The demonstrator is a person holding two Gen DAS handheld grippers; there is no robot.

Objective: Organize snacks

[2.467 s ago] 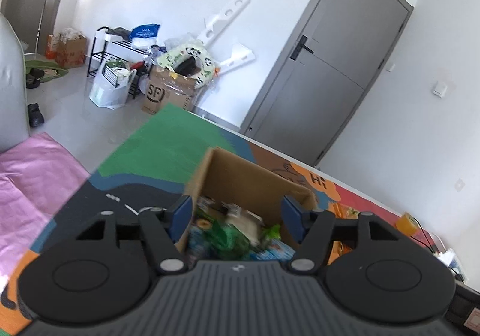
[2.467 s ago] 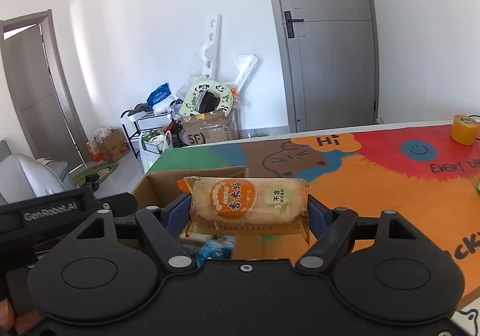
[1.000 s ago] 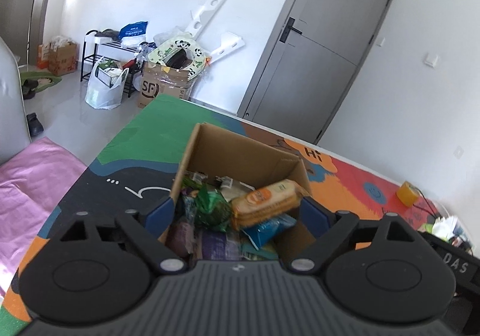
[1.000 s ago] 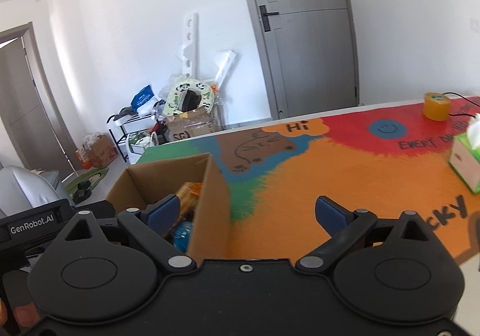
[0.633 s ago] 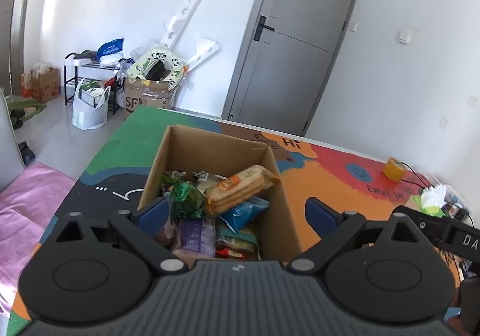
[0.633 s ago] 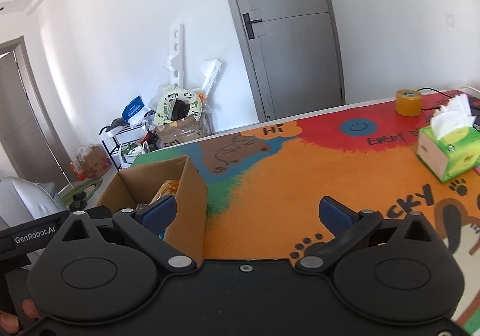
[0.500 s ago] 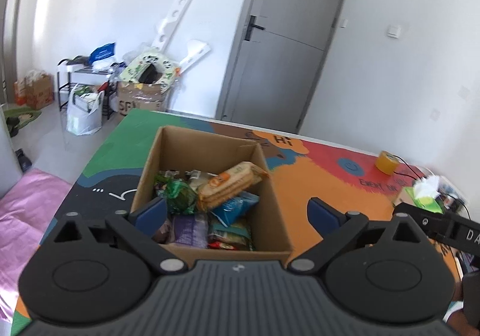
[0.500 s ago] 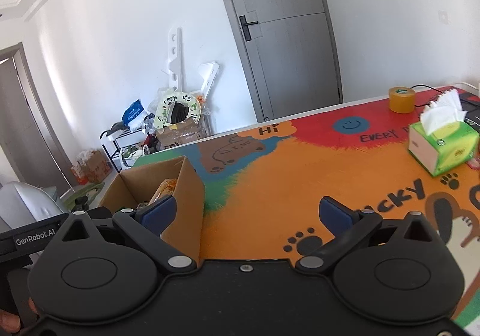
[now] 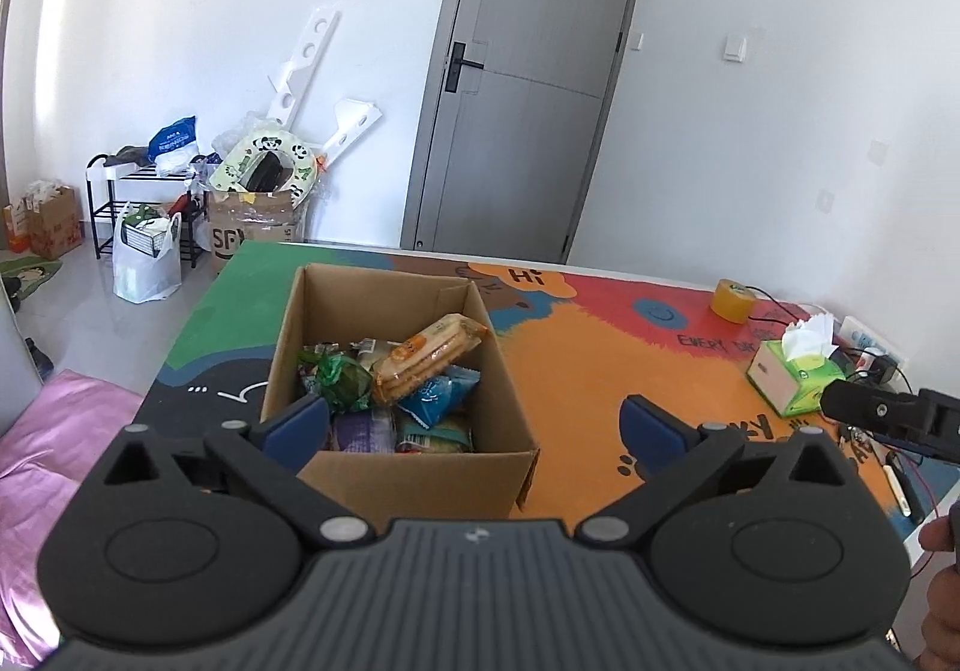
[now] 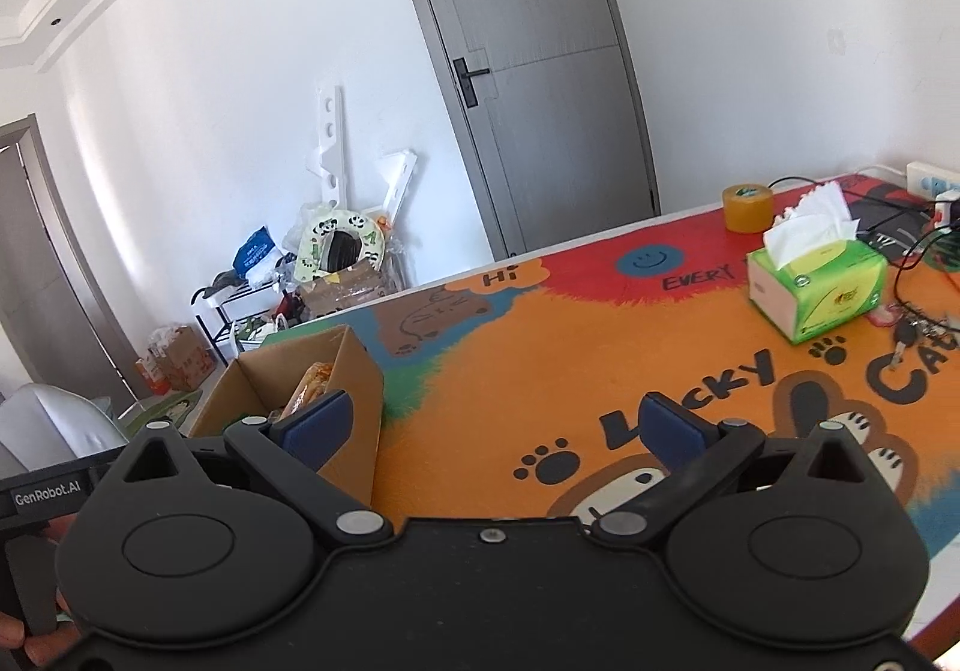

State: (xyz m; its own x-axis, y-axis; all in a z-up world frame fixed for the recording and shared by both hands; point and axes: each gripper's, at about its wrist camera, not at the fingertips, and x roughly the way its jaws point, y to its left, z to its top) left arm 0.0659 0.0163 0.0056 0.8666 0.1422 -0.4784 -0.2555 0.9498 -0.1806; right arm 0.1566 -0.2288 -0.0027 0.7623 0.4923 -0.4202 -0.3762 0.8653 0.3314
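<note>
An open cardboard box (image 9: 384, 293) stands on the colourful table mat, filled with several snack packets. An orange cracker pack (image 9: 429, 350) lies slanted on top of them, beside a green wrapper (image 9: 341, 376) and a blue packet (image 9: 441, 394). My left gripper (image 9: 474, 425) is open and empty, held above the box's near side. My right gripper (image 10: 491, 425) is open and empty over the orange mat, to the right of the box (image 10: 354, 371). The cracker pack's end (image 10: 309, 378) shows inside the box in the right wrist view.
A green tissue box (image 10: 819, 290) and a roll of yellow tape (image 10: 747, 206) sit on the mat at the right, with keys and cables near them. The right gripper's body (image 9: 888, 413) shows at the left view's right edge. The floor beyond holds boxes and a shoe rack.
The right gripper let go of the cracker pack into the box and moved away to the right, open. The left gripper opened wider and pulled back and up from the box.
</note>
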